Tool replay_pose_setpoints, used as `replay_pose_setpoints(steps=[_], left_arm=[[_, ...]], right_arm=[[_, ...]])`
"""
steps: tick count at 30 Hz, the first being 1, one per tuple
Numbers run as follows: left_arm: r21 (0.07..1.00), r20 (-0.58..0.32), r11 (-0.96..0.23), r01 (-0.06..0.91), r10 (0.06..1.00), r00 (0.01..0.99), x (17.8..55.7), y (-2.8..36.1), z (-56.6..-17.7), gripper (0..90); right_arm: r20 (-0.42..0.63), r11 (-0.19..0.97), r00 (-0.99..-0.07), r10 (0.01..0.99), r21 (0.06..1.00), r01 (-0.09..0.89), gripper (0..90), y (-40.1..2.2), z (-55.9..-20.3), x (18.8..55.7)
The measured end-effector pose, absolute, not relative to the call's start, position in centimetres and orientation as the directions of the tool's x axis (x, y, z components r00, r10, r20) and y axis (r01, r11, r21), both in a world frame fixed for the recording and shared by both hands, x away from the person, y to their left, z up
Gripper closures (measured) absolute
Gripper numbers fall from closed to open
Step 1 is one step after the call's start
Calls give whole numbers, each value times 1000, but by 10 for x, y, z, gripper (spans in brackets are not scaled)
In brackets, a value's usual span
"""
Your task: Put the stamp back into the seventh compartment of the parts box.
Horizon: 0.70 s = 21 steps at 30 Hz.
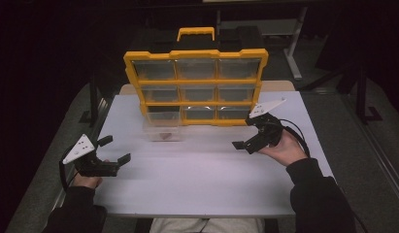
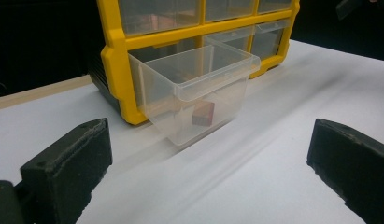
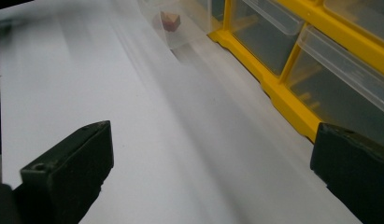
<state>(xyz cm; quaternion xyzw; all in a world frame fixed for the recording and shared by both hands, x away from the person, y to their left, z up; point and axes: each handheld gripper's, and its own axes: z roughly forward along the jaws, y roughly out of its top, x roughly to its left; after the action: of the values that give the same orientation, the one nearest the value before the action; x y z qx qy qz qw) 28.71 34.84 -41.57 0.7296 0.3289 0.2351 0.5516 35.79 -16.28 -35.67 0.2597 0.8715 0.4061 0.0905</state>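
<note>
Left gripper [image 1: 114, 150] spread wide, empty, near worktop [image 1: 202, 184] edge. Clear drawer [image 2: 195, 93] pulled out of yellow organizer [image 1: 194, 87], small reddish block [image 2: 203, 114], probably wooden, inside. Right gripper [image 1: 249, 132] spread, empty. Risk: a careless nudge skids or tips the light drawer.

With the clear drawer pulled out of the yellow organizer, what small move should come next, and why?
Probably bring the left tongs forward to the clear drawer: both tongs are open and empty, the drawer sticks out of the yellow organizer, and the small brown block inside is untouched.
</note>
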Motion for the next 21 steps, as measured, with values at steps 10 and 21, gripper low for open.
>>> replay_pose_setpoints(steps=[10,21], left_arm=[[959,-18,-179,220,736,677,288,348,-416,0],[954,-21,-188,235,737,675,290,348,-418,0]], right_arm=[[72,503,-820,568,758,415,0,-184,-373,348],[87,452,-792,604,781,430,0,-206,-386,333]])
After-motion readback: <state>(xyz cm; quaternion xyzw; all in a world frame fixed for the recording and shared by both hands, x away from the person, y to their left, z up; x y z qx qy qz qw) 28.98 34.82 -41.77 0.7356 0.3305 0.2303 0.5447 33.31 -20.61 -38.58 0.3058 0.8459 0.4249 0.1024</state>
